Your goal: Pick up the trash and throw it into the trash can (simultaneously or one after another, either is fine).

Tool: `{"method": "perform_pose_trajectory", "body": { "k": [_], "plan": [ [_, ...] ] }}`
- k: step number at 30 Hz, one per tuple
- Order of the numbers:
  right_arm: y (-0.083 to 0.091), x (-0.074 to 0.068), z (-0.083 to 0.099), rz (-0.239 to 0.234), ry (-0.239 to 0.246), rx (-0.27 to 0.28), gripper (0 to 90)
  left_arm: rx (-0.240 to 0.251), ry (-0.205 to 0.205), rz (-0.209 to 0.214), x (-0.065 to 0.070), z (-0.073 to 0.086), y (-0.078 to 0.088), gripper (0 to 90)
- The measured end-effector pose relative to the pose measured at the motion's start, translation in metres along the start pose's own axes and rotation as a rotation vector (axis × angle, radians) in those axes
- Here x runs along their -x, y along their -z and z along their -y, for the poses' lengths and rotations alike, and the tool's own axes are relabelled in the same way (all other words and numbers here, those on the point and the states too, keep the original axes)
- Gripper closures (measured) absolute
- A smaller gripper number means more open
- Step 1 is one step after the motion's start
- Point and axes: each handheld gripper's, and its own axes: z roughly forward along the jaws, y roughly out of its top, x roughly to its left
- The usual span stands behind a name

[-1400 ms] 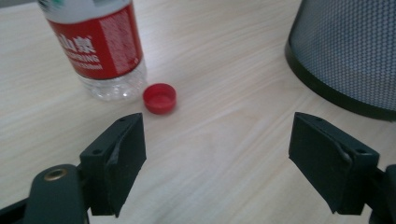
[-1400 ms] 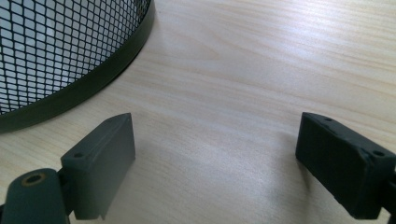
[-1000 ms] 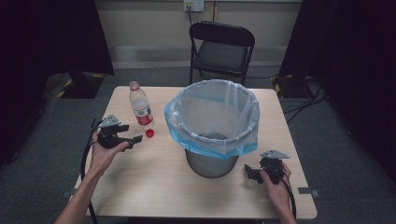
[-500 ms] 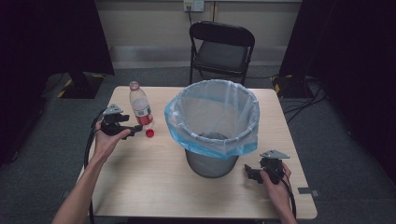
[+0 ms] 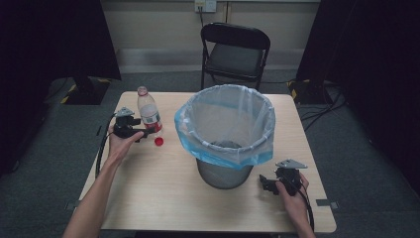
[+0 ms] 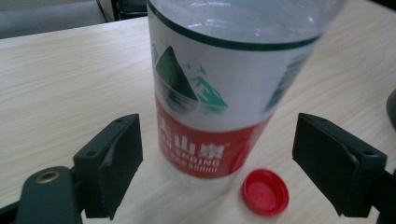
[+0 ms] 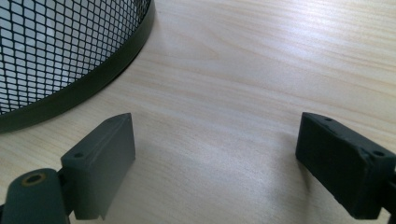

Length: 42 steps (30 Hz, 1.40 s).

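Observation:
A clear plastic bottle (image 5: pixel 150 116) (image 6: pixel 212 93) with a white and red label stands upright, uncapped, on the left of the wooden table (image 5: pixel 163 188). Its red cap (image 5: pixel 158 142) (image 6: pixel 265 191) lies on the table just in front of it. My left gripper (image 5: pixel 144 133) (image 6: pixel 217 172) is open, its jaws on either side of the bottle's lower part without touching it. My right gripper (image 5: pixel 267 184) (image 7: pixel 215 163) is open low over the table at the front right, beside the base of the bin (image 5: pixel 225 171) (image 7: pixel 56 56).
The black mesh bin, lined with a blue-tinted plastic bag (image 5: pixel 228 124), stands mid-table between my two hands. A black folding chair (image 5: pixel 233 54) is behind the table's far edge. Cables (image 5: pixel 322 106) lie on the grey floor at the right.
My left gripper has moved forward and to the right, up to the bottle, so its jaws now flank it. The right gripper has stayed put.

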Motion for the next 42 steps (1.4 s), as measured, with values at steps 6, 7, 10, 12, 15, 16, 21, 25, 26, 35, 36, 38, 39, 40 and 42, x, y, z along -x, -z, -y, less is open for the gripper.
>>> {"method": "perform_pose_trajectory", "body": {
  "k": [6,7,10,12,15,16,21,25,26,35,36,38,39,40,42],
  "plan": [
    [0.000,0.000,0.000,0.000,0.000,0.000,11.2,0.010,-0.011,-0.036,-0.001,0.004,-0.011,16.3],
    [0.000,0.000,0.000,0.000,0.000,0.000,11.2,0.014,0.000,-0.026,-0.002,0.006,-0.014,16.3],
    [0.000,0.000,0.000,0.000,0.000,0.000,11.2,0.029,-0.021,-0.032,0.000,0.005,-0.018,16.4],
    [0.000,0.000,0.000,0.000,-0.001,0.000,11.2,0.044,-0.011,-0.039,-0.001,0.006,-0.019,16.4],
    [0.000,0.000,0.000,0.000,0.001,0.001,11.2,0.057,-0.003,-0.033,-0.003,0.007,-0.020,16.5],
    [0.000,0.000,0.000,0.000,0.000,0.000,11.2,0.052,-0.009,-0.034,-0.003,0.008,-0.021,16.5],
    [0.000,0.000,0.000,0.000,0.000,0.000,11.2,0.070,-0.004,-0.030,-0.002,0.008,-0.025,17.5],
    [0.000,0.000,0.000,0.000,0.000,0.000,11.2,0.049,-0.027,-0.031,-0.001,0.010,-0.028,24.4],
    [0.000,0.000,0.000,0.000,0.000,0.000,11.2,0.049,-0.027,-0.031,-0.001,0.010,-0.028,26.6],
    [0.000,0.000,0.000,0.000,0.000,0.000,11.2,0.046,-0.026,-0.028,-0.003,0.009,-0.022,28.8],
    [0.000,0.000,0.000,0.000,0.000,0.000,11.2,0.046,-0.026,-0.028,-0.003,0.009,-0.022,28.9],
    [0.000,0.000,0.000,0.000,0.000,0.000,11.2,0.046,-0.021,-0.024,-0.003,0.009,-0.020,28.9],
    [0.000,0.000,0.000,0.000,0.001,0.001,11.2,0.048,-0.023,-0.025,-0.002,0.007,-0.019,28.9],
    [0.000,0.000,0.000,0.000,0.000,0.000,11.2,0.052,-0.024,-0.024,-0.002,0.007,-0.018,28.9],
    [0.000,0.000,0.000,0.000,0.000,0.000,11.2,0.061,-0.024,-0.028,-0.002,0.005,-0.015,29.0]
  ]
}}
